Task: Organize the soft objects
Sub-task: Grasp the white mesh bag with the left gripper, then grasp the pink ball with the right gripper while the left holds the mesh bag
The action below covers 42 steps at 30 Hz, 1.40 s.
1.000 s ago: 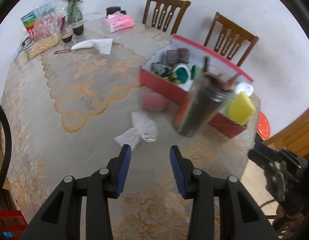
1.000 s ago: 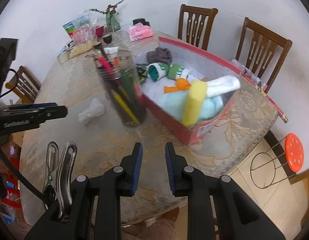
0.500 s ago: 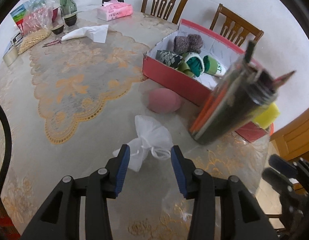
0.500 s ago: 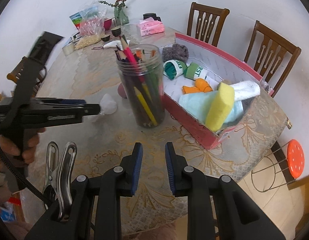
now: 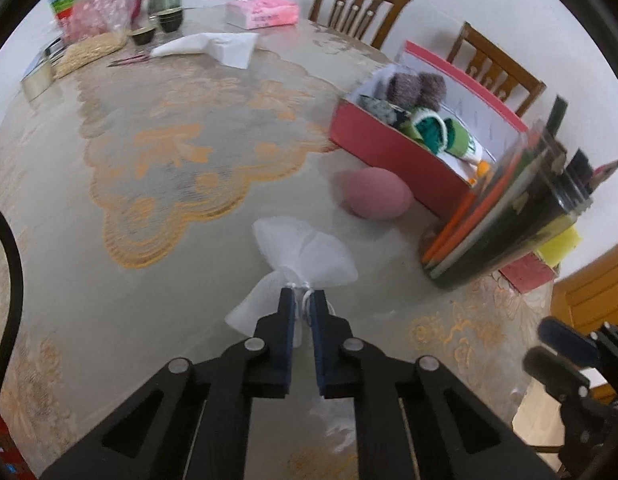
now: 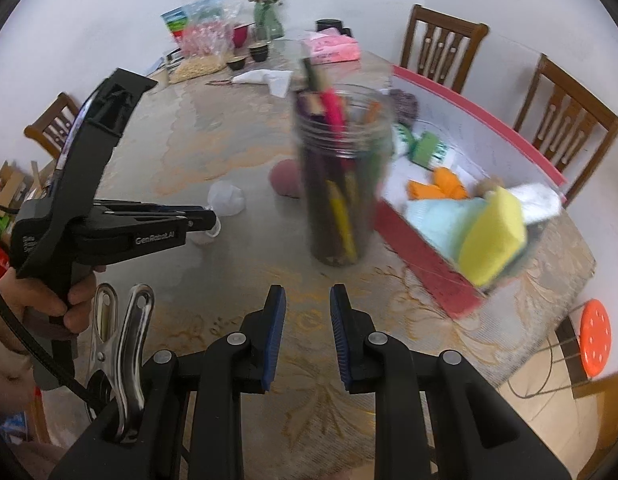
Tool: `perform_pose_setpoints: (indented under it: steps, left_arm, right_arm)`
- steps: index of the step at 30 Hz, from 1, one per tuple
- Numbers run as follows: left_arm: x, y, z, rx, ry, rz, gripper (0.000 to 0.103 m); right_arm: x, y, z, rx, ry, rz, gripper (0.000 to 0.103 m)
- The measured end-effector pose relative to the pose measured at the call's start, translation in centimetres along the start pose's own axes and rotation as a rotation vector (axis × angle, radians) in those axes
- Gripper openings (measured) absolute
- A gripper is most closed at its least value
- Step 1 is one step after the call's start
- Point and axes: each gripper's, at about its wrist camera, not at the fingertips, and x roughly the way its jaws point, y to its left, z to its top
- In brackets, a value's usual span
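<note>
Left gripper (image 5: 302,300) was clamped on the tied neck of the white drawstring pouch (image 5: 309,252); its jaws had just been closing, with the string and gathered fabric pinched between the pads. The pouch lay on the tablecloth (image 5: 157,152), near the pink sponge (image 5: 375,194) and short of the red box (image 5: 393,152) holding the other soft items.

Right gripper (image 6: 308,322) was released, its 2 jaws apart with nothing between them, hovering in front of the pencil jar (image 6: 341,184).

My read: the grasp was done and lifting was next. Lift straight up first, since the neck grip is narrow and the cloth could slip. Carry it over the box wall, steering wide of the jar, and release it low inside.
</note>
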Motion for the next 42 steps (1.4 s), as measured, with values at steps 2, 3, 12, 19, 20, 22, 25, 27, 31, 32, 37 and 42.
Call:
perform_pose_setpoints:
  steps: [2, 3, 12, 19, 20, 22, 25, 27, 31, 32, 37, 42]
  left_arm:
    - [-0.7, 1.3, -0.4, -0.037, -0.004, 0.008, 0.008]
    - [-0.9, 1.8, -0.6, -0.05, -0.005, 0.012, 0.008]
    - [-2.6, 6.7, -2.8, -0.171, -0.012, 0.062, 0.008]
    - [-3.2, 8.4, -3.4, -0.212, -0.016, 0.075, 0.008]
    - [-3.2, 8.5, -3.4, -0.214, -0.016, 0.076, 0.008]
    - [-3.1, 8.7, -3.4, -0.22, -0.017, 0.075, 0.008]
    - [-3.1, 9.0, -3.4, -0.222, -0.014, 0.072, 0.008]
    - [-3.0, 9.0, -3.4, -0.218, -0.013, 0.071, 0.008]
    - [-2.9, 8.9, -3.4, -0.214, -0.009, 0.07, 0.008]
    - [-2.8, 8.9, -3.3, -0.212, -0.008, 0.069, 0.008]
    - [-2.7, 8.7, -3.3, -0.208, -0.007, 0.066, 0.008]
    - [-2.6, 8.8, -3.4, -0.207, -0.009, 0.061, 0.008]
  right_arm:
    - [0.6, 1.0, 0.6, -0.025, 0.002, 0.024, 0.024]
    - [0.9, 1.5, 0.8, -0.037, 0.002, 0.034, 0.024]
    - [4.9, 6.8, 4.2, -0.132, -0.018, 0.049, 0.041]
    - [8.3, 8.5, 7.2, -0.159, -0.007, -0.115, 0.049]
    - [8.7, 8.7, 7.6, -0.166, -0.003, -0.138, 0.049]
    - [9.4, 9.1, 8.2, -0.179, -0.005, -0.185, 0.049]
    - [10.5, 9.4, 8.9, -0.185, 0.003, -0.25, 0.05]
    - [11.1, 9.2, 9.3, -0.17, 0.015, -0.281, 0.05]
    - [12.0, 8.9, 9.7, -0.138, 0.041, -0.317, 0.05]
    - [12.2, 8.9, 9.8, -0.129, 0.048, -0.327, 0.05]
    - [13.5, 8.6, 10.5, -0.087, 0.089, -0.411, 0.05]
    - [14.4, 7.9, 11.3, -0.036, 0.132, -0.477, 0.05]
